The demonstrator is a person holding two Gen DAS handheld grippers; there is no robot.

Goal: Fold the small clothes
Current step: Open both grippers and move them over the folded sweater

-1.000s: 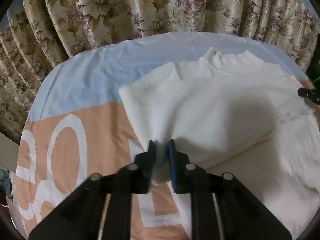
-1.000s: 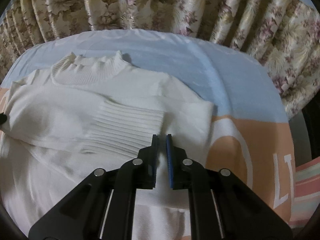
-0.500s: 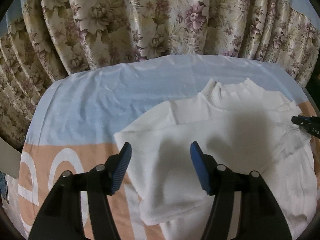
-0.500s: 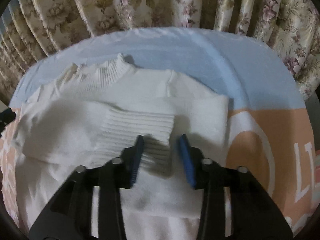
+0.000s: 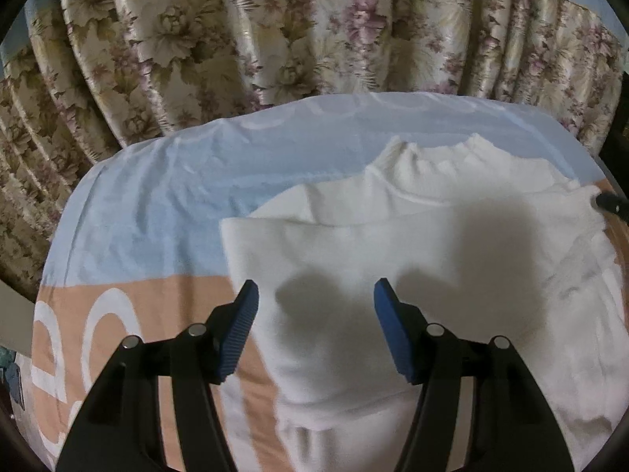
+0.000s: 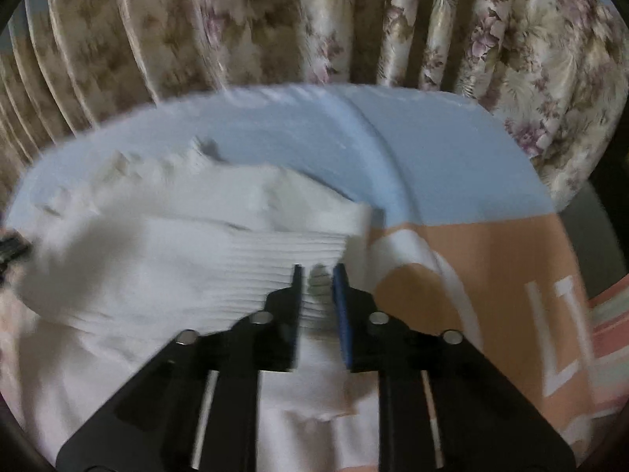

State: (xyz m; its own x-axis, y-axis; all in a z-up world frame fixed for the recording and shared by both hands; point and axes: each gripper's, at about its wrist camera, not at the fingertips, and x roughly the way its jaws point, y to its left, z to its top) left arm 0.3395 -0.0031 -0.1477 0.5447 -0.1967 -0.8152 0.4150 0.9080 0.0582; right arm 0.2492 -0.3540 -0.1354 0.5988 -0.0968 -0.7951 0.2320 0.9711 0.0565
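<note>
Across the middle of the bed (image 5: 129, 216), on its blue and peach cover, lay the white sweater (image 5: 393, 244), collar toward the far side by the flowered curtain (image 5: 275, 27), with one sleeve folded across the chest. Its ribbed cuff (image 6: 275, 259) reached to the sweater's right edge.

The left gripper (image 5: 316, 295) hovered above the near left part of the sweater with its blue pads spread wide and nothing between them, casting a shadow on the knit. The right gripper (image 6: 317, 273) sat low at the cuff, its pads drawn close around a small bunch of white knit (the view was blurred, so I could not tell how firmly the cloth was pinched, but it did appear caught).

As a judgement, the risk lay at that right pinch. Only a small tuft seemed held, and thick ribbed knit could slip free if pulled quickly, dropping the sleeve askew. A pinch that also caught the layer beneath could drag the whole body and undo the fold. With the left gripper free, nothing pinned the sweater against such a drag.
</note>
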